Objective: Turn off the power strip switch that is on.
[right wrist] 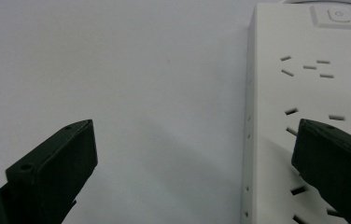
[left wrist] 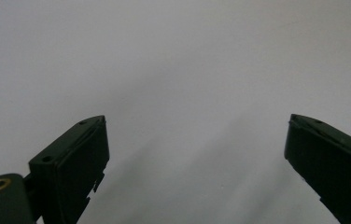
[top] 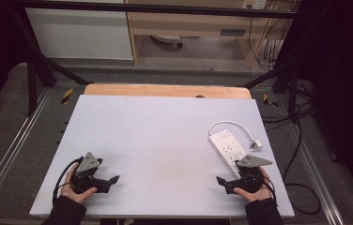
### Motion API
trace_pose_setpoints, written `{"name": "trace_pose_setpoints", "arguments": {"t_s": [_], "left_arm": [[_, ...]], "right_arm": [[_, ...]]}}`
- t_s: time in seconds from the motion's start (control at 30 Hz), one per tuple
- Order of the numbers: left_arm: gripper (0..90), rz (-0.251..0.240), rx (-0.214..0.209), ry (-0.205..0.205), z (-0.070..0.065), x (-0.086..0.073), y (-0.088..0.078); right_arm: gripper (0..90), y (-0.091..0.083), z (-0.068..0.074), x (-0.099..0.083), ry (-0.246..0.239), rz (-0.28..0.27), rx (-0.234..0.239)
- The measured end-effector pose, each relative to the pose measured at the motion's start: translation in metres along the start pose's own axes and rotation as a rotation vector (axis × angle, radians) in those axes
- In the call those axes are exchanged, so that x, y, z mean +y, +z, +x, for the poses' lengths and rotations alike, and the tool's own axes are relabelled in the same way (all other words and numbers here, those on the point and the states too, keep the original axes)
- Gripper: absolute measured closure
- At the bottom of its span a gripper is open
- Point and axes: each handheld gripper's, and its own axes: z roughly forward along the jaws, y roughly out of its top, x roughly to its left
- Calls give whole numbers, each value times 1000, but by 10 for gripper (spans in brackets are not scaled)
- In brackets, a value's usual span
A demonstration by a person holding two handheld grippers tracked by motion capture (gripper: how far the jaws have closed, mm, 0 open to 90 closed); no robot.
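1. A white table top [top: 165,140] fills the middle of the high view, with a strip of bare wood along its far edge.
2. A person's 2 hands come in from the bottom of that view, each holding a black 2-jaw gripper low over the near part of the table.
3. The left gripper [top: 113,179] sits near the table's near left corner, held in the left hand [top: 78,187], with its jaws pointing toward the middle of the table.
4. In the left gripper view, the left gripper's jaws stand wide apart with nothing between them, over plain white surface.
5. The right gripper [top: 219,180] sits near the table's near right corner, held in the right hand [top: 252,190], its jaws pointing toward the left gripper.
6. In the right gripper view, its jaws are also spread wide and hold nothing; 1 jaw hangs over the power strip [right wrist: 304,93], the other over bare table.
7. The white power strip [top: 227,146] lies flat on the right side of the table, just beyond the right gripper.
8. Its white cord [top: 233,124] loops away from its far end and ends in a plug [top: 257,146] lying just to the strip's right.
9. The strip's switch [right wrist: 339,16] shows a small red mark.
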Motion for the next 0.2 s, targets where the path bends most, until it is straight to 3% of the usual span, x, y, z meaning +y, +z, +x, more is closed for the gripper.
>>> {"name": "trace_pose_setpoints", "arguments": {"t_s": [0.2], "left_arm": [[63, 1, 0, 0, 0, 0, 1]], "right_arm": [[8, -1, 0, 0, 2, 3, 5]]}}
